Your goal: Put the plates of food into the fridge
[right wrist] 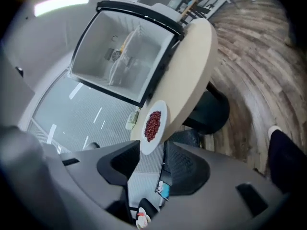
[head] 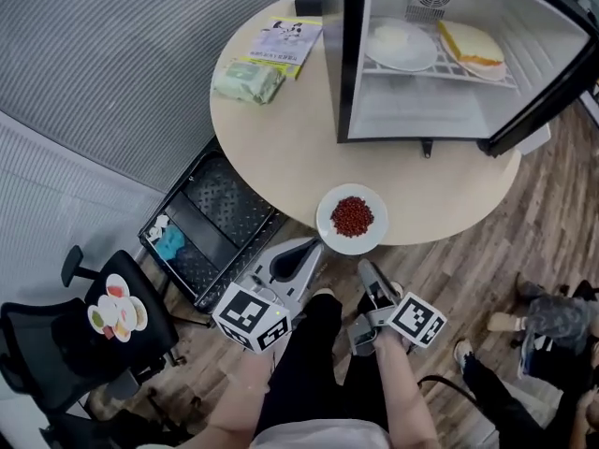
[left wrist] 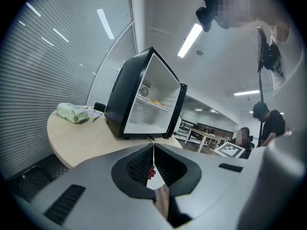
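- A round white plate (head: 326, 221) (right wrist: 147, 145) heaped with small red beans (head: 353, 216) sits out in front of the open black mini fridge (head: 332, 64), well apart from it, on the side nearest the person.
- Inside the fridge, a white wire shelf (head: 440, 71) carries two more servings side by side: a white plate (head: 374, 56) of pale food on the left, and a flat yellow and orange slab of food (head: 471, 47) on the right.
- The fridge's black door (head: 547, 87) is swung wide open to the right of the cabinet.
- The fridge stands on a round beige table (head: 281, 148). The bean plate lies at this table's rim.
- The left gripper (head: 314, 246) (left wrist: 153, 146), grey with a marker cube, hangs farther from the fridge than the bean plate, just off the plate's left edge. Its jaws are pressed together at the tips with nothing pinched between them.
- The right gripper (head: 367, 269) (right wrist: 152, 150) hangs beside it, also beyond the bean plate from the fridge. Its jaws are spread apart and hold nothing; the bean plate lies ahead of them, not touched.
- Left of the fridge lie a pale green soft packet (head: 248, 80) and a printed booklet (head: 284, 41).
- Lower, left of the fridge and off the table, a black ridged tray (head: 225, 204) rests on the floor, and a black office chair (head: 56, 344) stands farther out still.
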